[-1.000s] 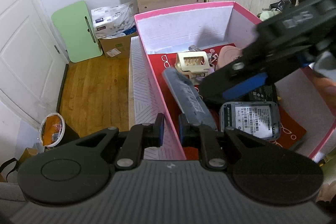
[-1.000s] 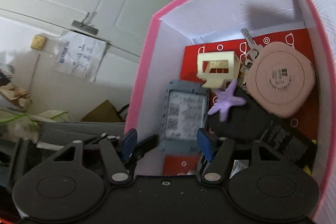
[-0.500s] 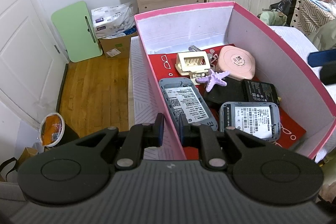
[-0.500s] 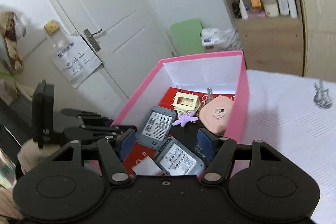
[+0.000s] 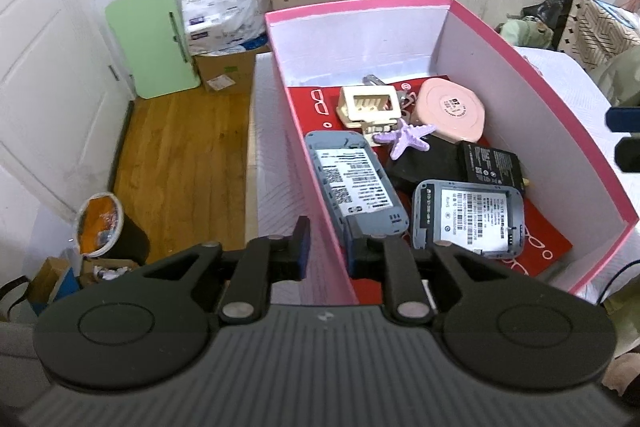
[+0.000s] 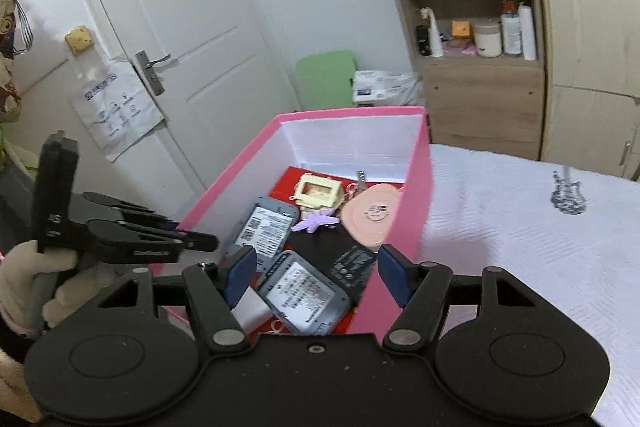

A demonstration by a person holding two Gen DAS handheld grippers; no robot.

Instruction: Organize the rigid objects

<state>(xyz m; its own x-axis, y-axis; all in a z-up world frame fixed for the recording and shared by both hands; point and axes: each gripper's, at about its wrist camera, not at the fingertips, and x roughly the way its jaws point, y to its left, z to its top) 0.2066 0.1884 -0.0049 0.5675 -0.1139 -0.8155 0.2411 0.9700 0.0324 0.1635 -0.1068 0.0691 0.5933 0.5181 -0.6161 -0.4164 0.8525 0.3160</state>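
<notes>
A pink box (image 5: 560, 115) (image 6: 420, 195) sits on a white bed. Inside lie two grey devices (image 5: 356, 183) (image 5: 468, 217), a purple starfish (image 5: 406, 137), a cream plastic frame (image 5: 370, 105), a pink disc (image 5: 452, 109), a key and a black battery (image 5: 490, 165). My left gripper (image 5: 326, 251) is shut on the box's left wall (image 5: 316, 187), one finger on each side. My right gripper (image 6: 314, 271) is open and empty, held above the box's near end. The left gripper also shows in the right wrist view (image 6: 192, 241).
The white bedspread (image 6: 520, 235) stretches right of the box. A white door (image 6: 180, 27), a green board (image 5: 154, 41), a cardboard box (image 5: 224, 75) and a wooden shelf unit (image 6: 480, 27) stand around a wooden floor (image 5: 176, 155). A lined bin (image 5: 100, 223) stands low left.
My right gripper has lifted out of the box and pulled back, open and empty. The left gripper has kept its hold on the box wall. The box contents have not moved.
</notes>
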